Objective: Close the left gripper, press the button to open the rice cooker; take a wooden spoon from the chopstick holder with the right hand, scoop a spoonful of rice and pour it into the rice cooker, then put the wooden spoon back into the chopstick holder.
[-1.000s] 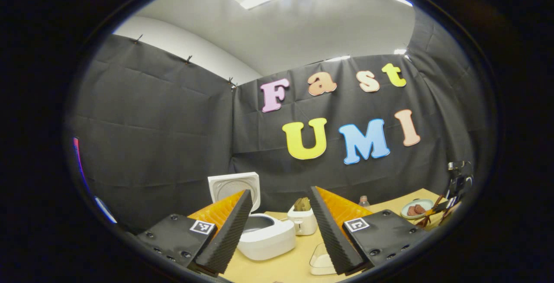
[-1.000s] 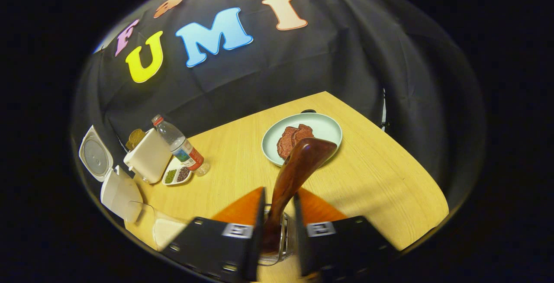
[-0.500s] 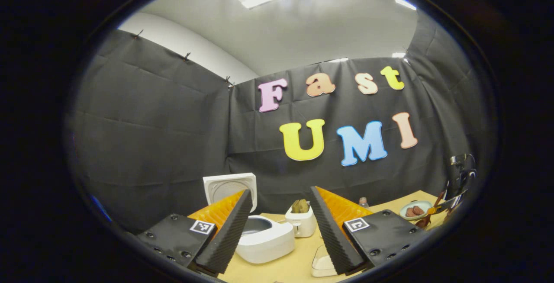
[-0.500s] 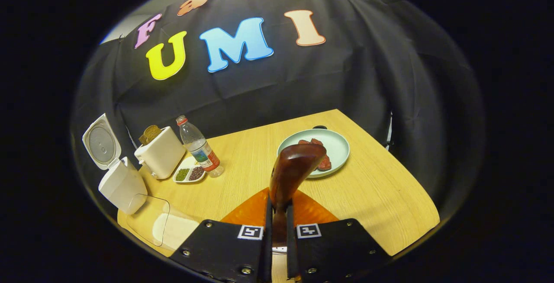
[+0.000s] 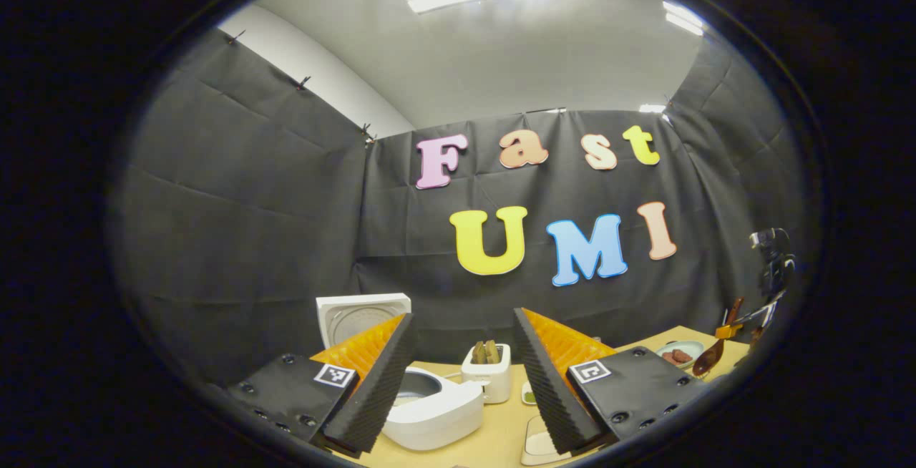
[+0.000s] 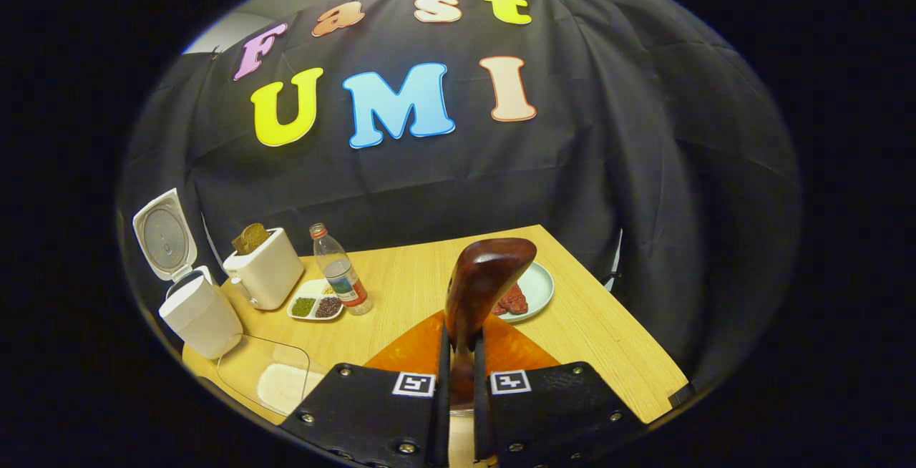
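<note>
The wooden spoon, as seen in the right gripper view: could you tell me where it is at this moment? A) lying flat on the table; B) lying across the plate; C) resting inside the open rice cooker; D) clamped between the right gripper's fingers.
D: the right gripper has both fingers pressed on the handle of the wooden spoon, whose bowl stands up above the table.

Rice cooker lid up, pot mouth open from above. Toaster, seasoning dish and bottle crowd its right. Near-side rice container sits open. Bare table centre; plate far right.
</note>
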`<state>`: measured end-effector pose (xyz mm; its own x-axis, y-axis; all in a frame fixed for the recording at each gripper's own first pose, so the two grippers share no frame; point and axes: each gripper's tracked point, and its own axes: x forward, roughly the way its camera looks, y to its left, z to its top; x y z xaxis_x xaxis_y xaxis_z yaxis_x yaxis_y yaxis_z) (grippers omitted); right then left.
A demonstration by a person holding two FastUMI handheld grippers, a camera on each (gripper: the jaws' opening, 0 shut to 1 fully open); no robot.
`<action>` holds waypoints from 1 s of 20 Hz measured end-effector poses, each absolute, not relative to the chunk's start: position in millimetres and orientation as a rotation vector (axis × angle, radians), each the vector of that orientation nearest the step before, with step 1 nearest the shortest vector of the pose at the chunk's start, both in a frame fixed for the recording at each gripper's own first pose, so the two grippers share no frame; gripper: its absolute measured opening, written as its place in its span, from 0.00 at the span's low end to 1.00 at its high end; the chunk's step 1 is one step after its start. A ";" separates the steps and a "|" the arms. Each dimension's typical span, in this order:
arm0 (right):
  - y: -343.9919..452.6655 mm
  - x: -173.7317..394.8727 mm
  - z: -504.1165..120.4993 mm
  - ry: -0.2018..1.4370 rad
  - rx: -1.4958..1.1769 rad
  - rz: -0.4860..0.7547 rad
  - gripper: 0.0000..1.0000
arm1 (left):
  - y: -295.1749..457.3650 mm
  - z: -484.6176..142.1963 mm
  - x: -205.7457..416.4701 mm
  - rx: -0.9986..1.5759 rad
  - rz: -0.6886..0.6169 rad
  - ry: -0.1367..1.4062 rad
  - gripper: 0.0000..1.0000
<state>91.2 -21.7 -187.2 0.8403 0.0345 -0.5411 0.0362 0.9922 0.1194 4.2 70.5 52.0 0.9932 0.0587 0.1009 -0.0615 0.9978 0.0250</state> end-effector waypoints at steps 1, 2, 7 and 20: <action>-16.7 89.9 -180.9 0.565 0.132 -0.003 0.14 | 74.0 49.8 6.2 0.025 0.054 -0.100 0.93; -11.2 89.1 -174.6 0.557 0.135 -0.001 0.14 | 78.8 47.3 7.5 0.020 0.048 -0.099 0.93; 29.5 82.8 -150.3 0.516 0.173 0.019 0.14 | 102.5 37.8 11.6 0.007 0.030 -0.097 0.93; 149.6 71.6 -156.8 0.532 0.245 0.150 0.14 | 179.4 11.4 19.4 -0.013 0.027 -0.062 0.89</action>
